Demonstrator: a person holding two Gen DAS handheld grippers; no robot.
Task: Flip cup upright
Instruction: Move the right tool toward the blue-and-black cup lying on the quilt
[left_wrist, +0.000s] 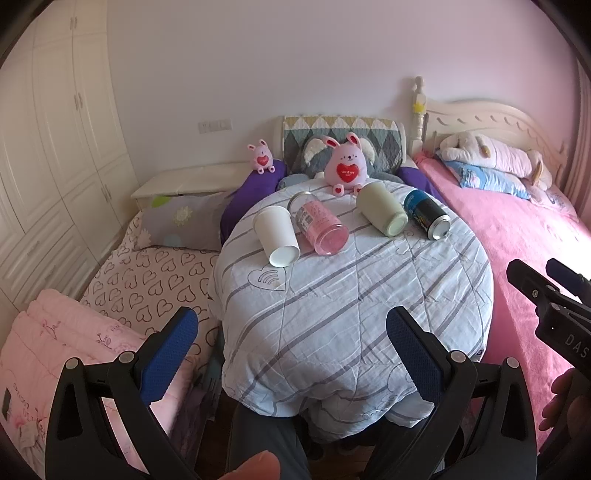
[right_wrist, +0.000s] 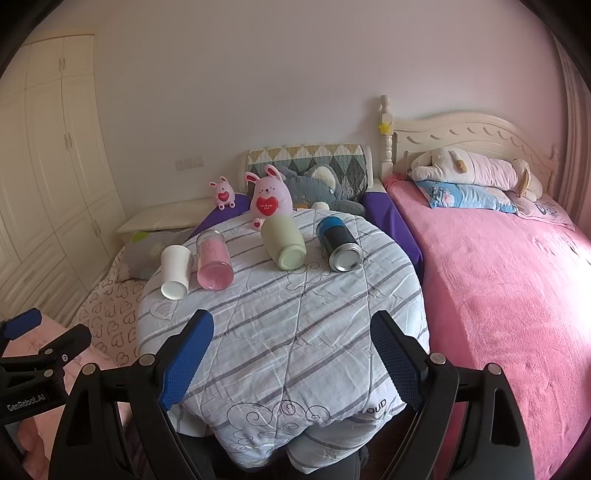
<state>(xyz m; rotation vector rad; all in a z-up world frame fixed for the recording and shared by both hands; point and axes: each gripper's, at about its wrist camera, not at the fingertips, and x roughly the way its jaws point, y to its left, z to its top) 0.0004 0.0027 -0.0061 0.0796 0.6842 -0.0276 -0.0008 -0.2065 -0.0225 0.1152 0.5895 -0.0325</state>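
Several cups lie on their sides in a row on a round table under a striped quilt (left_wrist: 351, 295) (right_wrist: 288, 332): a white paper cup (left_wrist: 276, 235) (right_wrist: 176, 271), a pink glass jar (left_wrist: 319, 227) (right_wrist: 214, 260), a pale green cup (left_wrist: 382, 214) (right_wrist: 284, 243) and a dark blue can (left_wrist: 426, 214) (right_wrist: 339, 244). Their bases face me. My left gripper (left_wrist: 293, 332) is open and empty above the table's near edge. My right gripper (right_wrist: 291, 332) is open and empty too, and it also shows at the right of the left wrist view (left_wrist: 546, 295).
A pink plush rabbit (left_wrist: 345, 164) (right_wrist: 267, 197) sits just behind the cups, with a smaller one (left_wrist: 262, 157) to the left. A bed with a pink cover (right_wrist: 498, 277) lies right of the table. A heart-patterned mattress (left_wrist: 155, 280) lies to the left.
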